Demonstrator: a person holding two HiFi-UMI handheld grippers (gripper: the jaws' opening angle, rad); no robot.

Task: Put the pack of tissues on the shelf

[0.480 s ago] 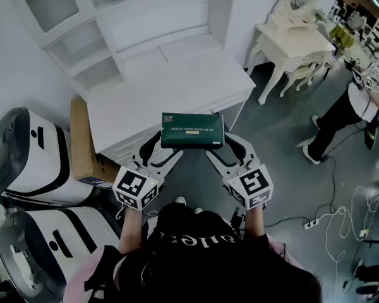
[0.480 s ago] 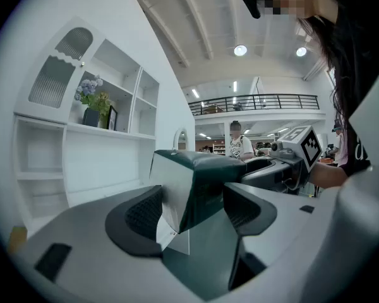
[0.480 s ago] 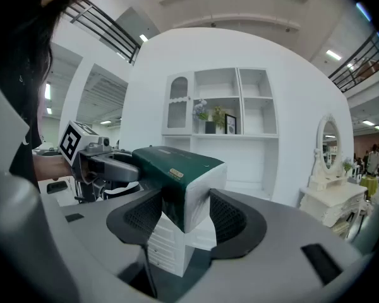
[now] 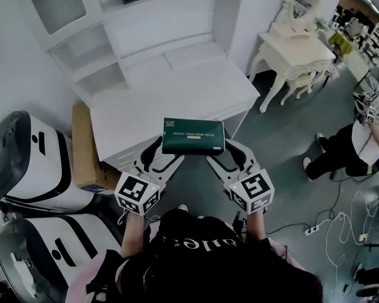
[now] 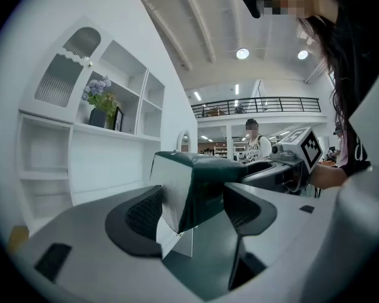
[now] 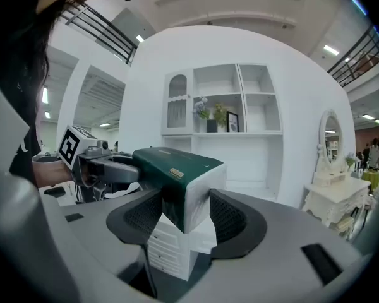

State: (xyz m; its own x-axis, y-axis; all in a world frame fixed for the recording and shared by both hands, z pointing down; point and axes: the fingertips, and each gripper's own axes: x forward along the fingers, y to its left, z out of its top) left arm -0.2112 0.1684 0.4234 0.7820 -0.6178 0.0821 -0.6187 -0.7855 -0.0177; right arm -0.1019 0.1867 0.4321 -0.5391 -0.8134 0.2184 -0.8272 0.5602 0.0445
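A dark green pack of tissues (image 4: 193, 136) hangs in the air in front of the white desk (image 4: 170, 93), level and held at both ends. My left gripper (image 4: 167, 150) is shut on its left end, and my right gripper (image 4: 222, 151) is shut on its right end. In the left gripper view the pack (image 5: 202, 182) sits between the pads of the left gripper (image 5: 192, 210). The right gripper view shows the pack's white end (image 6: 180, 178) clamped in the right gripper (image 6: 183, 216). The white shelf unit (image 4: 145, 36) rises behind the desk, with its open compartments (image 6: 240, 106) facing me.
A cardboard box (image 4: 85, 147) leans beside the desk's left end. Two white-and-black machines (image 4: 31, 163) stand at the left. A white dressing table (image 4: 290, 49) is to the right. A person (image 4: 360, 144) crouches at the far right, and cables (image 4: 341, 219) lie on the floor.
The pack and both grippers have shifted slightly forward toward the desk. The person at the right has moved and bent lower.
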